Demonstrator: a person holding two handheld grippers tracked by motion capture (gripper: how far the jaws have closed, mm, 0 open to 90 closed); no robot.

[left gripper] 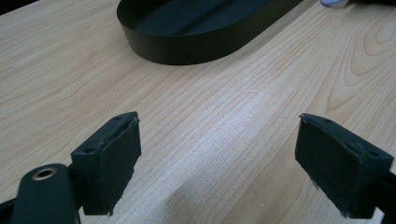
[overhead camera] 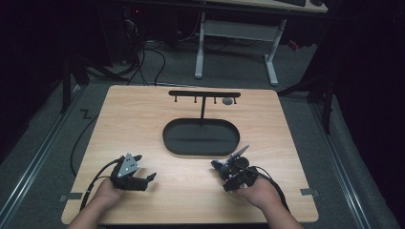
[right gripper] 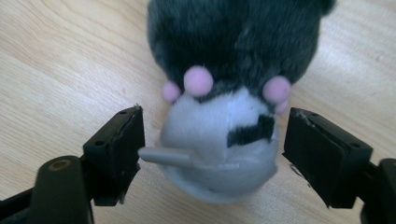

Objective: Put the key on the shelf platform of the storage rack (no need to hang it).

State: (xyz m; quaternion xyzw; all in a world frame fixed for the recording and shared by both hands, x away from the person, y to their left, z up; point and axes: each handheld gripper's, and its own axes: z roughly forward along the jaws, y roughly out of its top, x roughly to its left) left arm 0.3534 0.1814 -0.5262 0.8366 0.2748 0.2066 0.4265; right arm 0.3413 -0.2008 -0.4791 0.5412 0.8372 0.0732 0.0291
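Two tools: right tool (right gripper: pixel 212 154) jaws wide around fuzzy grey-white plush toy (right gripper: pixel 233 70), pads not touching; left tool (left gripper: pixel 219 163) wide open, empty.

a black oval tray (overhead camera: pixel 201 137) is lying mid-table (overhead camera: pixel 138 119), a black t-shaped rack (overhead camera: pixel 204 94) is standing just behind it, and cables (overhead camera: pixel 148 62) are trailing across the floor beyond.

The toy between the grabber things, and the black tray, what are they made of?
The toy looks like soft plush: fuzzy grey and white pile, with small pink pompoms. The tray looks like thin metal or hard plastic, painted matt black: smooth, even wall with a crisp rim. Which of the two, the look leaves open.
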